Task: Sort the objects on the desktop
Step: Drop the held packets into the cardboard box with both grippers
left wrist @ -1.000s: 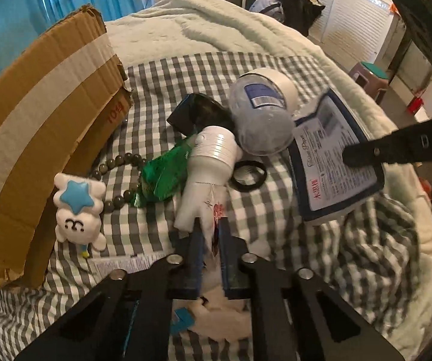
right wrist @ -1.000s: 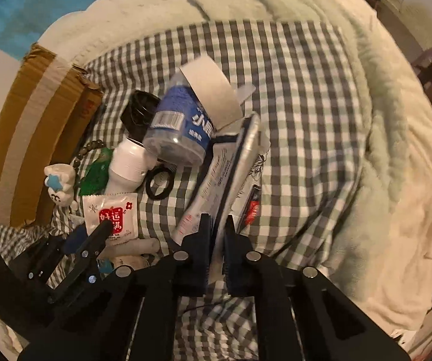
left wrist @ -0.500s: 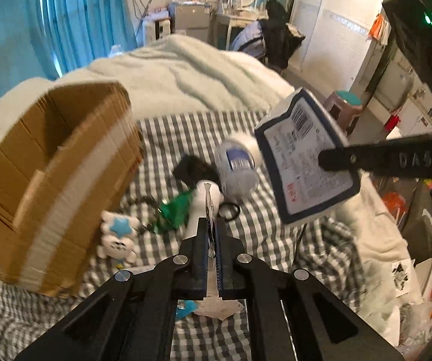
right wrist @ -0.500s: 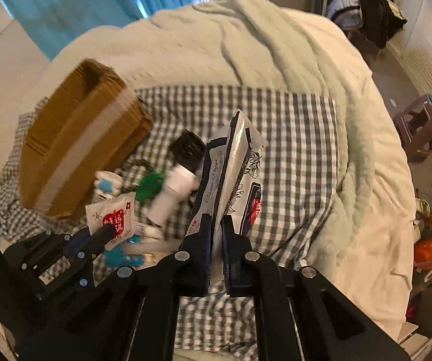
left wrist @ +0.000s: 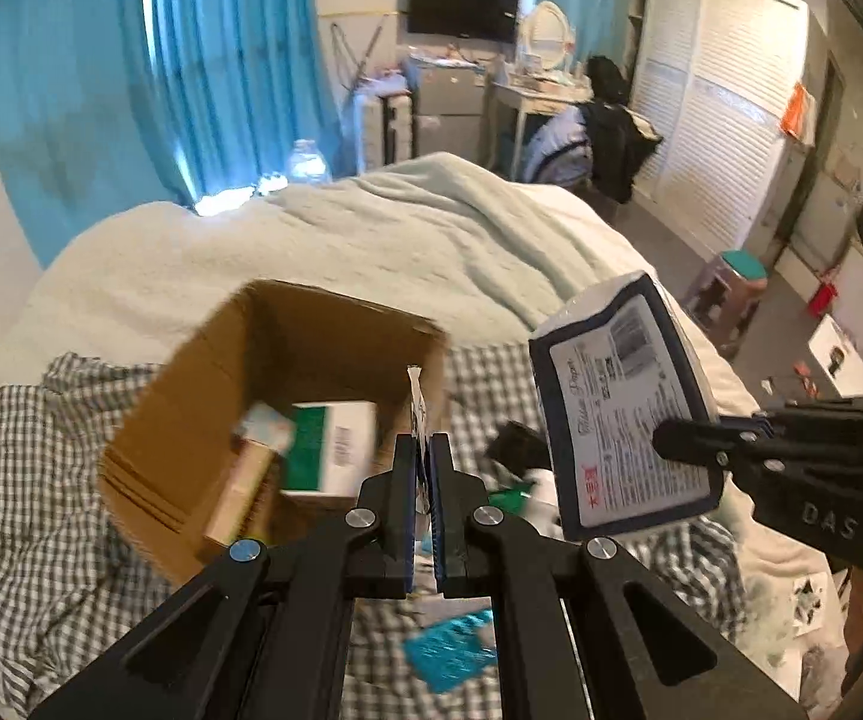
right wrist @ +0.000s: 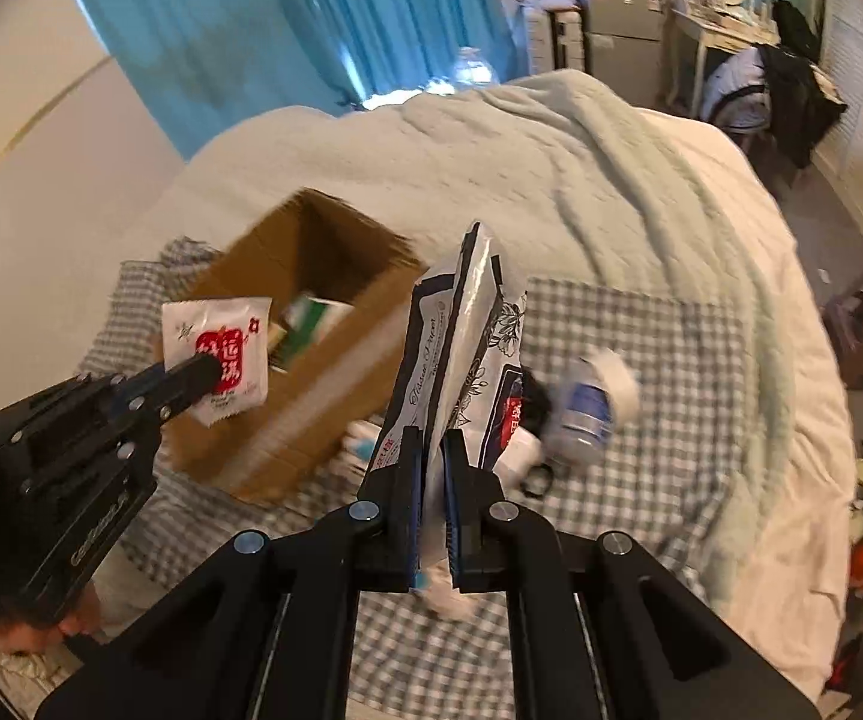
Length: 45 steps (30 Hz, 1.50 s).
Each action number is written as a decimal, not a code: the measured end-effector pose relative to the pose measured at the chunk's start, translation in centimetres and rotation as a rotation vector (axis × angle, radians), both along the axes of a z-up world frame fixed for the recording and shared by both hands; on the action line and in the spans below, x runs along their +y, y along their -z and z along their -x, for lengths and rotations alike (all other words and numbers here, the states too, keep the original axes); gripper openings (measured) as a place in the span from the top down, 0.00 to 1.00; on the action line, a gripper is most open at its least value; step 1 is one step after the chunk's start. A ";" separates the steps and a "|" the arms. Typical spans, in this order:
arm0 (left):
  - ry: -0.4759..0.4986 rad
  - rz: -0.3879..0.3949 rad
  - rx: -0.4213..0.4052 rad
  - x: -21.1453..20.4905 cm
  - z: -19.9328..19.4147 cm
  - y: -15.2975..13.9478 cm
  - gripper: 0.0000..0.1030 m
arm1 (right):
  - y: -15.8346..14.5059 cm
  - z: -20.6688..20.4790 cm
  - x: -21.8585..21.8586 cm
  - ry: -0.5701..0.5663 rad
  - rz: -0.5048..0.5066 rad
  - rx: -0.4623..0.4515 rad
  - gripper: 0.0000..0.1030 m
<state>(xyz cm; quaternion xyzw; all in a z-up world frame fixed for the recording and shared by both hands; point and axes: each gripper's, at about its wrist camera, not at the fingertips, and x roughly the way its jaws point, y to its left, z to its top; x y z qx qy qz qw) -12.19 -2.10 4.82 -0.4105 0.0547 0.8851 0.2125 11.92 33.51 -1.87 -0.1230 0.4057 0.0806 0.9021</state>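
- Left wrist view: your left gripper (left wrist: 423,468) has its fingers pressed together on the small white sachet (left wrist: 416,405), seen edge-on here, standing up out of the fingertips as a thin strip.
- From the right wrist view that same sachet (right wrist: 219,354) shows its face, white with a red printed block, pinched at its lower part by the left gripper (right wrist: 206,369) and hanging in the air in front of the cardboard box (right wrist: 305,354).
- Your right gripper (right wrist: 429,468) is clamped on the bottom edge of the tissue pack (right wrist: 461,348); the pack rises upright from between the fingers, white with dark blue trim.
- In the left view the tissue pack (left wrist: 620,408) sits to the right, its printed label facing you, with the right gripper (left wrist: 671,441) biting its right edge.
- Both packets are off the cloth, raised above the checked cloth (right wrist: 641,360).
- The cardboard box (left wrist: 275,408) lies open on the cloth to the left, with a green-and-white carton (left wrist: 329,444) inside.
- Still down on the cloth, blurred: a blue-labelled container (right wrist: 590,414) right of the tissue pack, and a teal packet (left wrist: 449,651) near your left fingers.
- The pale blanket (left wrist: 401,228) spreads behind, blue curtains (left wrist: 191,60) beyond.
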 end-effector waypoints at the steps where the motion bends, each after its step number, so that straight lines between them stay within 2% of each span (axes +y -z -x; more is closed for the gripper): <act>1: -0.020 -0.022 -0.006 -1.0 0.6 0.2 0.96 | 0.1 -0.3 0.8 -0.009 -0.006 -0.002 0.94; 2: -0.047 -0.048 -0.029 -2.0 1.3 0.5 0.96 | 0.2 -0.6 1.6 -0.020 -0.011 -0.003 0.94; 3: -0.071 -0.059 -0.050 -2.9 2.2 0.9 0.96 | 0.2 -1.5 2.9 0.050 0.004 0.003 0.94; 7: -0.157 -0.028 -0.064 -5.6 4.7 2.4 0.96 | 1.2 -3.8 6.1 0.015 -0.011 -0.001 0.94; 12: -0.238 -0.043 -0.126 -9.0 6.7 4.9 0.96 | 2.9 -6.5 7.9 0.015 -0.045 0.022 0.94; 16: -0.246 0.005 -0.104 -9.4 6.6 5.8 0.96 | 3.8 -7.5 9.0 0.025 -0.078 0.032 0.92; 19: -0.241 0.013 -0.083 -9.6 6.1 5.7 0.93 | 3.7 -7.7 9.1 0.029 -0.099 0.023 0.91; 20: -0.242 0.016 -0.083 -9.6 6.1 5.7 0.90 | 3.6 -7.7 9.2 0.031 -0.105 0.019 0.84; 21: -0.241 0.024 -0.084 -9.5 6.0 5.7 0.78 | 3.4 -7.5 9.0 0.035 -0.109 0.011 0.76; 22: -0.243 0.034 -0.083 -9.5 6.0 5.7 0.58 | 3.2 -7.4 9.0 0.040 -0.112 0.006 0.74; 24: -0.256 0.046 -0.057 -9.5 5.5 5.3 0.32 | 2.6 -7.0 8.6 0.048 -0.109 -0.002 0.73; 25: -0.259 0.042 -0.045 -9.4 5.3 5.0 0.28 | 2.4 -6.9 8.5 0.053 -0.106 -0.005 0.73; 27: -0.253 0.020 -0.037 -9.4 4.9 4.4 0.27 | 1.7 -6.2 7.7 0.062 -0.096 -0.019 0.73; 31: -0.253 -0.042 -0.042 -8.7 3.7 3.1 0.14 | 0.2 -4.4 5.4 0.087 -0.019 -0.050 0.73; 34: -0.262 -0.036 -0.046 -7.3 2.8 2.7 0.12 | -0.6 -3.0 2.8 0.135 0.029 -0.062 0.72; 36: -0.263 -0.042 -0.060 -6.1 2.1 2.5 0.12 | -1.1 -2.2 0.6 0.175 0.043 -0.067 0.65; 40: -0.259 -0.072 -0.080 -3.7 0.7 2.6 0.12 | -1.7 -0.8 -3.0 0.239 0.067 -0.072 0.58; 42: -0.257 -0.073 -0.078 -2.2 -0.1 2.7 0.12 | -2.0 -0.5 -4.8 0.271 0.068 -0.075 0.45; 45: -0.237 -0.051 -0.063 0.0 -1.2 3.2 0.12 | -1.6 -0.4 -7.0 0.310 0.053 -0.057 0.42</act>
